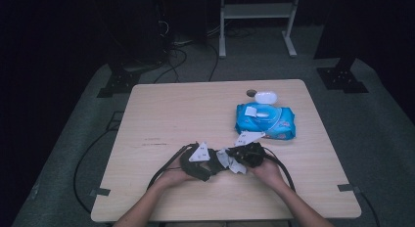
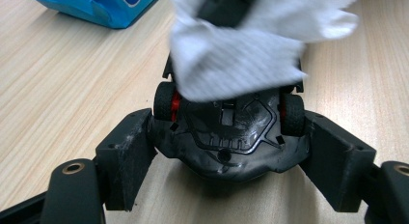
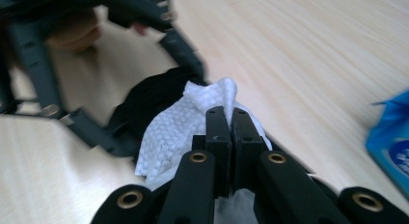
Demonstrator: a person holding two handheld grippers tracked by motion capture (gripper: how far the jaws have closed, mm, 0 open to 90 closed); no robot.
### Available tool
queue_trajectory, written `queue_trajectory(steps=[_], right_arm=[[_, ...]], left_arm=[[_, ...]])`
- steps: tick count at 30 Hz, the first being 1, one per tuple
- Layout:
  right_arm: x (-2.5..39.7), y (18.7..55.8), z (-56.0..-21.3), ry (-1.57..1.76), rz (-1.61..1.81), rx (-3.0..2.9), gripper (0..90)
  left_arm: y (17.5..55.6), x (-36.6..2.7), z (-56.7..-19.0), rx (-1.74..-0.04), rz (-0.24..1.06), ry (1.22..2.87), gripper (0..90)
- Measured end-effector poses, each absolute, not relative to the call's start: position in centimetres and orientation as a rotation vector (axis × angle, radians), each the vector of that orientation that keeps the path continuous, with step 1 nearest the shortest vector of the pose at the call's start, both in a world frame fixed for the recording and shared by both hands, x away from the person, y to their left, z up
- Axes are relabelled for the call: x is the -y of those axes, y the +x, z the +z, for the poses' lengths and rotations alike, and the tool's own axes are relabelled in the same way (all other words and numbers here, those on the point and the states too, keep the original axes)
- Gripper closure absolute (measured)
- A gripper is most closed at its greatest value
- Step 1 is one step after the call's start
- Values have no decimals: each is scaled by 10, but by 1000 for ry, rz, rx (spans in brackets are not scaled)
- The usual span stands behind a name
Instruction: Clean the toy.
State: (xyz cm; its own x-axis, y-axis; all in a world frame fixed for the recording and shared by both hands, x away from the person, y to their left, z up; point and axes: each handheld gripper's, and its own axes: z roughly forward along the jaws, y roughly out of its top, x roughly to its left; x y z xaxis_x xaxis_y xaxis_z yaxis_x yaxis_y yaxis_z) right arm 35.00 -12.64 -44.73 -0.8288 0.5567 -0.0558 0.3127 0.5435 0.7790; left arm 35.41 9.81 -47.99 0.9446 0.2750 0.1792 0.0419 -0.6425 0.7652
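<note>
High view: the person's 2 hands meet near the front edge of the wooden table (image 1: 161,114), a little right of its middle. The left gripper (image 1: 208,166) and the right gripper (image 1: 240,161) face each other, almost touching, with a white wipe (image 1: 227,161) between them. A blue wipes pack (image 1: 265,120) lies toward the back right corner, and a small white bowl (image 1: 265,97) sits just behind it at the back edge.

Left gripper view: the left gripper (image 2: 226,156) is clamped on a black toy car (image 2: 226,137), 1 jaw against each side. The car is held underside to the camera; its black wheels with red hubs are visible. The white wipe (image 2: 231,60) drapes over the car's far half. The blue pack (image 2: 103,4) lies at the top left.

Right gripper view: the right gripper (image 3: 230,125) has both jaws pressed together, pinching the wipe (image 3: 188,127), which rests on the dark car (image 3: 149,101). The pack (image 3: 390,147) shows at the right edge.
</note>
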Motion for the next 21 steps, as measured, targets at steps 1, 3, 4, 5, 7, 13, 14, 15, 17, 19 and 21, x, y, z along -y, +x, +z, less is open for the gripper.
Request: queue_trajectory(steps=[1, 3, 4, 5, 7, 13, 14, 15, 17, 19, 21], right_arm=[[124, 347, -447, 704, 1156, -2490, 873], [126, 345, -447, 694, 1137, -2496, 873], [130, 346, -446, 700, 1131, -2491, 874], [133, 347, -445, 715, 1127, -2484, 874], [144, 347, -445, 748, 1110, -2471, 873], [145, 337, -449, 753, 1140, -2458, 873], [142, 336, -449, 741, 1159, -2469, 873], [140, 335, -450, 733, 1185, -2491, 872], [136, 333, -451, 707, 1199, -2508, 871], [140, 334, -450, 708, 1187, -2505, 872], [150, 337, -448, 749, 1166, -2471, 872]], left_arm=[[354, -98, -480, -219, 359, 2253, 239], [354, -99, -480, -221, 358, 2253, 239], [354, -99, -480, -225, 357, 2247, 239], [354, -100, -480, -236, 349, 2236, 239], [354, -100, -480, -236, 347, 2232, 239], [353, -99, -480, -228, 363, 2242, 238], [353, -99, -480, -230, 363, 2241, 239], [353, -99, -480, -226, 365, 2246, 239], [353, -100, -480, -219, 374, 2257, 239], [353, -102, -480, -225, 371, 2252, 239], [354, -103, -479, -234, 368, 2247, 239]])
